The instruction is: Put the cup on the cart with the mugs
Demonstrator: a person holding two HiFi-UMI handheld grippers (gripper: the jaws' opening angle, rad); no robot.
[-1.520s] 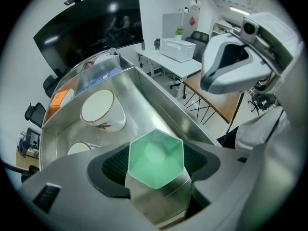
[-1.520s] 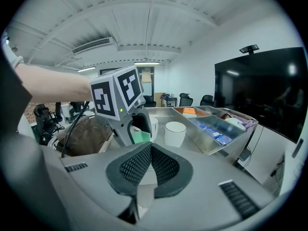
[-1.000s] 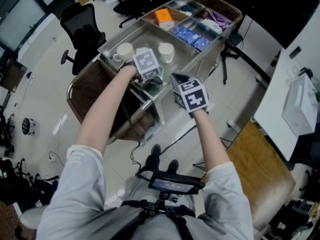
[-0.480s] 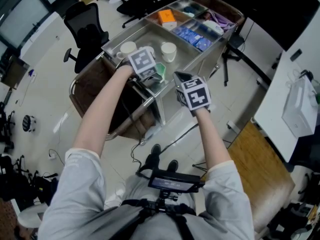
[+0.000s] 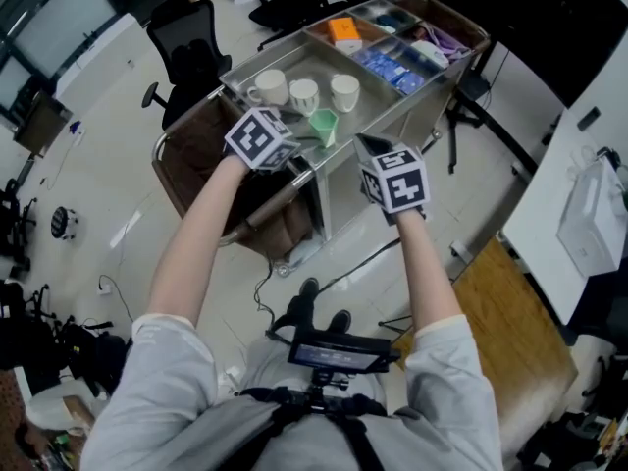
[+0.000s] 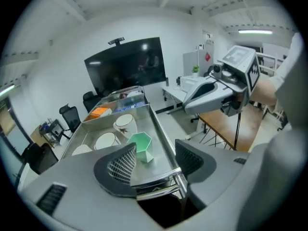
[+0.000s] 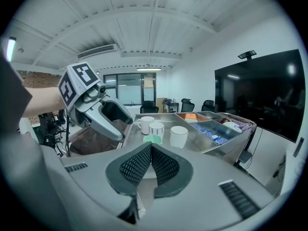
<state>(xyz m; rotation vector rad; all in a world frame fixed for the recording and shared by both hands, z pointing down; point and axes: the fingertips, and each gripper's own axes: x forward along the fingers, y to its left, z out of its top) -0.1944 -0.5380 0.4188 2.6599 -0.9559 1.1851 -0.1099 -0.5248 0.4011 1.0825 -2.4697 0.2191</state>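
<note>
Nearest, short of the cart, the right gripper had its jaws pressed together on nothing. The left gripper hung over the cart's near edge, its jaws partly apart, just closing, with nothing between them. The green cup stood upright on the cart's tray just inside that edge, mouth up, long axis vertical. Beyond it three white mugs stood in a row.

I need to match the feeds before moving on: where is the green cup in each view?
Head view: the green cup stands upper middle, on the cart, just in front of the white mugs.
Left gripper view: cup at centre, right of the mugs.
Right gripper view: cup at centre, before the middle mug.
Shared landmark: the row of three white mugs.
</note>
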